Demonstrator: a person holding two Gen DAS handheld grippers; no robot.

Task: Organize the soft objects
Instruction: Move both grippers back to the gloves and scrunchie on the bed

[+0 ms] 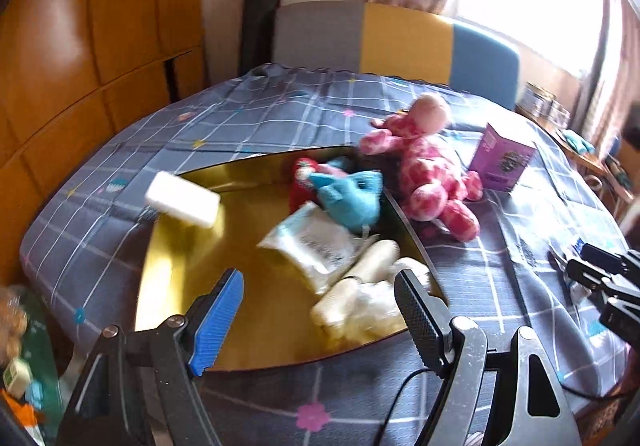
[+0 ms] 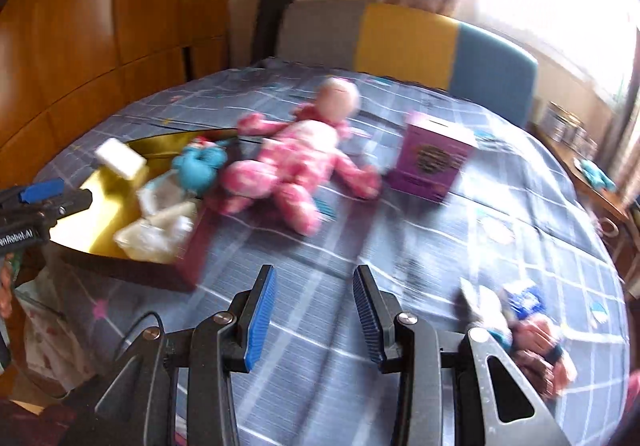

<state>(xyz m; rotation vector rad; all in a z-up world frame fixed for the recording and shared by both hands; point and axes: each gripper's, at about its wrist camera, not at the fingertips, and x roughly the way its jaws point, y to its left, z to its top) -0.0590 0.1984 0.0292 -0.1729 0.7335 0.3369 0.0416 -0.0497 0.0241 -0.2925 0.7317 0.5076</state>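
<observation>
While both tools (image 1: 320, 310) (image 2: 316, 316) gape empty, the pink plush (image 1: 424, 166) lies head away, feet toward camera.

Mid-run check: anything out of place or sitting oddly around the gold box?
Yes. A white block is perched tilted on the gold box's far-left rim, half overhanging. The pink plush toy sprawls on the tablecloth outside the box, beside a purple carton. Nothing looks spilled or damaged.
</observation>
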